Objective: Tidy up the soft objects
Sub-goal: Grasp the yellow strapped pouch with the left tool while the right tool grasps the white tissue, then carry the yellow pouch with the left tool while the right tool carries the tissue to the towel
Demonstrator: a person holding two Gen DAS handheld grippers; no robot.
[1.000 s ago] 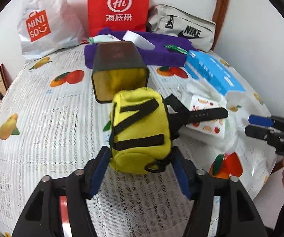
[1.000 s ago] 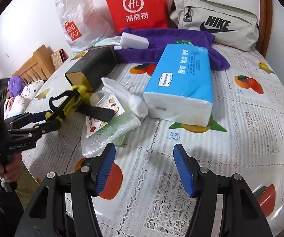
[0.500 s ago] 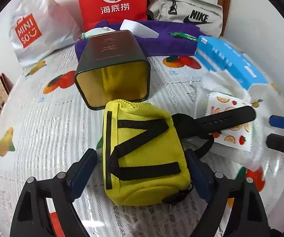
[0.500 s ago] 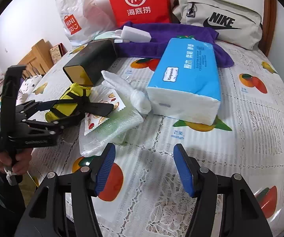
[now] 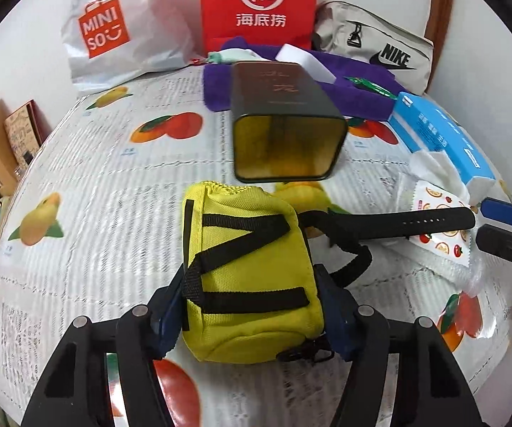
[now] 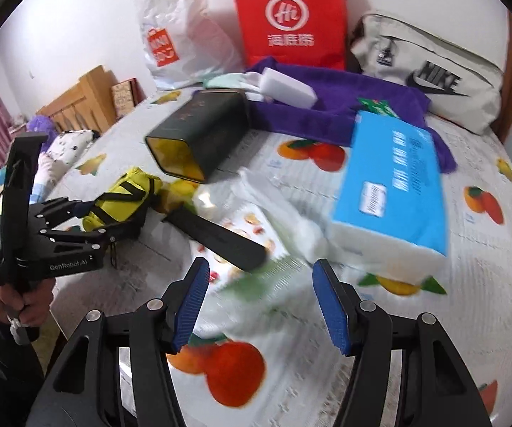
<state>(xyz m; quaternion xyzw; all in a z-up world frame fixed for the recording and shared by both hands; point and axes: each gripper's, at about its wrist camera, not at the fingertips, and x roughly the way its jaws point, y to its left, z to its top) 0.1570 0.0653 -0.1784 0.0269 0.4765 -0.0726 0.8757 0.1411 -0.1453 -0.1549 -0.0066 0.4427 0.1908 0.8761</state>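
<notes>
A: What's nearest in the left wrist view?
B: The left gripper (image 5: 247,315), its 2 blue pads pressed against the sides of a yellow pouch (image 5: 249,270) with black webbing. Its jaws have just been closing, and the pouch sits clamped between them on the fruit-print tablecloth (image 5: 88,192).

A: And just beyond the pouch?
B: At 12 o'clock lies a dark green tin (image 5: 284,131) on its side, its gold-lined mouth facing the pouch, near it but not touching. At 3 o'clock the pouch's black strap (image 5: 398,224) runs out across a fruit-print packet (image 5: 441,220).

A: The right gripper?
B: The right gripper (image 6: 259,306) hangs released, nothing between its pads, over the cloth. The strap end (image 6: 220,238) lies at its 11 o'clock, a blue tissue pack (image 6: 395,181) at 1 o'clock.

A: Farthest back?
B: A purple towel (image 6: 327,103) at 12 o'clock, then a white Miniso bag (image 6: 177,35), a red paper bag (image 6: 288,17) and a grey Nike bag (image 6: 430,74) against the wall.
</notes>
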